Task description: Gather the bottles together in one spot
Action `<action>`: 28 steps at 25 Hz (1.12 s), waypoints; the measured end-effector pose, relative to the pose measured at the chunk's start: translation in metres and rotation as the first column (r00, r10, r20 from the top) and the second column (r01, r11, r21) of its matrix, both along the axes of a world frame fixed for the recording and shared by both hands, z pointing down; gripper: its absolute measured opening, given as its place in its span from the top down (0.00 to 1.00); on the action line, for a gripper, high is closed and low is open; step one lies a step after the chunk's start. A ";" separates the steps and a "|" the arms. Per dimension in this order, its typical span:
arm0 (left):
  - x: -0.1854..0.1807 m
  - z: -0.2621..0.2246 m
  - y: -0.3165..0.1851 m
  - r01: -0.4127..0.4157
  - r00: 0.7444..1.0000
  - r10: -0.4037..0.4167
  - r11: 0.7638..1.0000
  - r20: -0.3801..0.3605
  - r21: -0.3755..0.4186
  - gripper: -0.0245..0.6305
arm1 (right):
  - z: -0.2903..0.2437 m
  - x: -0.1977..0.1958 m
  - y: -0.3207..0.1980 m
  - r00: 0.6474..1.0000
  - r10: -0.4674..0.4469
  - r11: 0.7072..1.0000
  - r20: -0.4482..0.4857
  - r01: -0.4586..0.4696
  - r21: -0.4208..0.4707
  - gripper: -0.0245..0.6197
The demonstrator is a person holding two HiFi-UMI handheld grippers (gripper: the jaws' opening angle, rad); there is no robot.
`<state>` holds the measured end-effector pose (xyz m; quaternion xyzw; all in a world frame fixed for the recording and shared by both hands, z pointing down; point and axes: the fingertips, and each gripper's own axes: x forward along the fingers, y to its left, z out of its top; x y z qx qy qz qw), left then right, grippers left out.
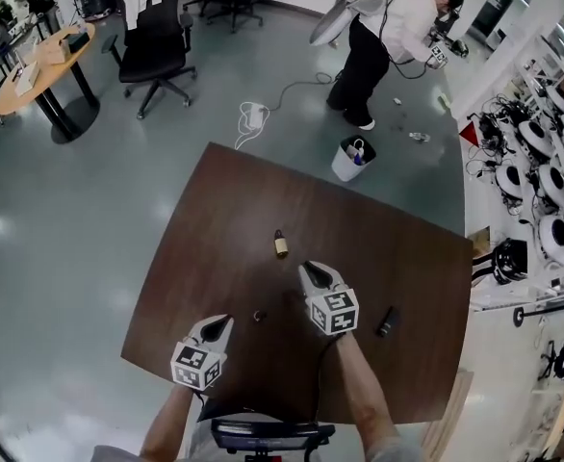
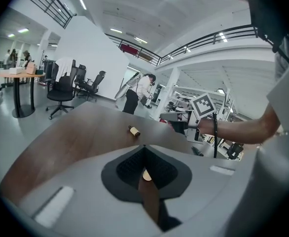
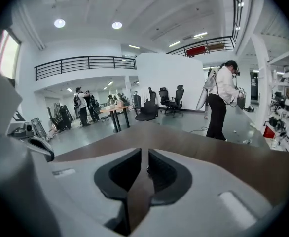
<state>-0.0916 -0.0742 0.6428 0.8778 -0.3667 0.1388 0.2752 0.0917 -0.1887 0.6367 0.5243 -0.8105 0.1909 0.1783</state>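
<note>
1. Right gripper [image 3: 144,154]: jaws a narrow slit apart, empty; left gripper [image 2: 144,149]: tips together (tan speck [image 2: 145,175] behind them, grip unclear).
2. Small amber dark-capped bottle [image 1: 281,244] lies just beyond, slim black bottle [image 1: 387,321] near right; so narrow a slit would likely nudge either into rolling.

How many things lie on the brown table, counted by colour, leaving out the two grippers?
Amber bottle: 1
Black bottle: 1
Small dark item, too small to tell its kind: 1
Total: 3
</note>
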 end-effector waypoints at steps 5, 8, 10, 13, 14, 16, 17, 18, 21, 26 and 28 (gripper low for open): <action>-0.012 0.007 -0.005 0.036 0.999 -0.036 0.999 0.020 -0.002 0.96 | 0.025 -0.003 -0.041 0.999 -0.036 0.998 -0.030 0.035 -0.056 0.84; -0.020 0.012 -0.007 0.062 0.998 -0.062 0.998 0.032 -0.007 0.96 | 0.041 0.001 -0.059 0.998 -0.041 0.995 -0.043 0.037 -0.092 0.82; -0.026 0.014 -0.009 0.076 0.996 -0.075 0.997 0.038 -0.007 0.96 | 0.051 0.000 -0.071 0.998 -0.038 0.993 -0.045 0.033 -0.115 0.80; -0.032 0.016 -0.012 0.089 0.995 -0.088 0.996 0.040 -0.012 0.96 | 0.068 -0.005 -0.082 0.999 -0.042 0.986 -0.034 0.036 -0.162 0.76; -0.033 0.018 -0.012 0.092 0.995 -0.092 0.996 0.041 -0.016 0.96 | 0.074 -0.006 -0.084 0.998 -0.045 0.983 -0.034 0.038 -0.177 0.76; -0.036 0.021 -0.012 0.098 0.994 -0.097 0.995 0.045 -0.024 0.96 | 0.087 -0.010 -0.086 0.998 -0.052 0.978 -0.042 0.043 -0.203 0.74; -0.037 0.022 -0.013 0.100 0.994 -0.099 0.995 0.046 -0.027 0.96 | 0.093 -0.012 -0.087 0.997 -0.057 0.976 -0.050 0.045 -0.214 0.74; -0.038 0.023 -0.013 0.102 0.994 -0.101 0.994 0.046 -0.030 0.96 | 0.099 -0.014 -0.088 0.996 -0.061 0.973 -0.058 0.047 -0.225 0.74; -0.042 0.025 -0.016 0.107 0.993 -0.105 0.994 0.044 -0.037 0.96 | 0.113 -0.019 -0.092 0.995 -0.064 0.965 -0.070 0.044 -0.259 0.74; -0.048 0.030 -0.019 0.117 0.992 -0.115 0.992 0.048 -0.048 0.96 | 0.126 -0.023 -0.101 0.994 -0.070 0.954 -0.082 0.043 -0.298 0.74; -0.051 0.031 -0.020 0.121 0.992 -0.119 0.991 0.050 -0.052 0.96 | 0.127 -0.025 -0.104 0.994 -0.071 0.953 -0.084 0.043 -0.301 0.74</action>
